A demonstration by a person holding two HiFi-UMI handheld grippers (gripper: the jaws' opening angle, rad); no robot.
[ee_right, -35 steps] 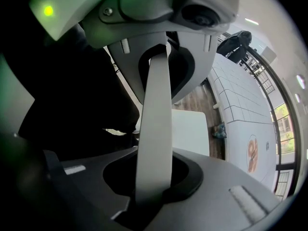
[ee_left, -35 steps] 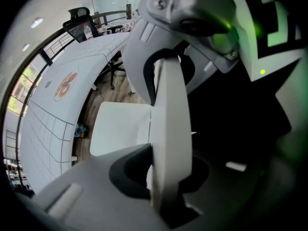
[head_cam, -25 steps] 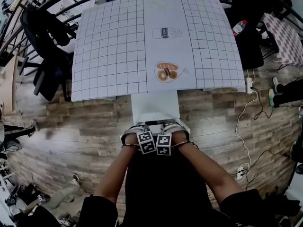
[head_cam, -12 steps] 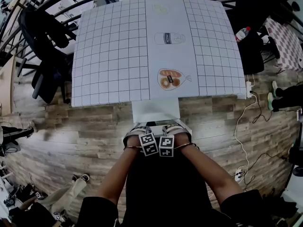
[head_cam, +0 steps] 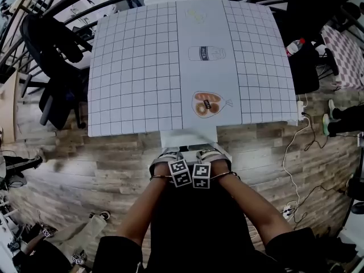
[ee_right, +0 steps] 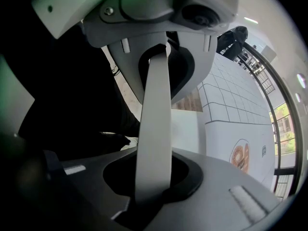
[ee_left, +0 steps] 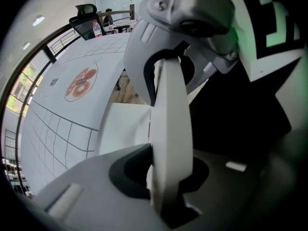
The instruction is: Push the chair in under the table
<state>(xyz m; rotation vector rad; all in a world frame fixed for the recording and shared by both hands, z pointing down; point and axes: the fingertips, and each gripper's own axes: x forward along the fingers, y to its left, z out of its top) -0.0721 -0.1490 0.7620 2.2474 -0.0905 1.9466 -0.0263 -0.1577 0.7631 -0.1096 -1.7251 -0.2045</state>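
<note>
Jaws of the left gripper (head_cam: 166, 154) and right gripper (head_cam: 211, 152) are narrowed tight on the thin backrest (ee_left: 169, 105) of the chair (head_cam: 187, 140).
It stands partly under the bench (head_cam: 136, 67); rigid and probably light, it should slide over the plank floor (head_cam: 85, 152) if driven level from this top edge.

Left gripper (head_cam: 168, 157), right gripper (head_cam: 209, 154) side-by-side, clamped

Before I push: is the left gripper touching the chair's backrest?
Touching. The left gripper view shows the left gripper with its fingers closed on the chair's white backrest.
</note>
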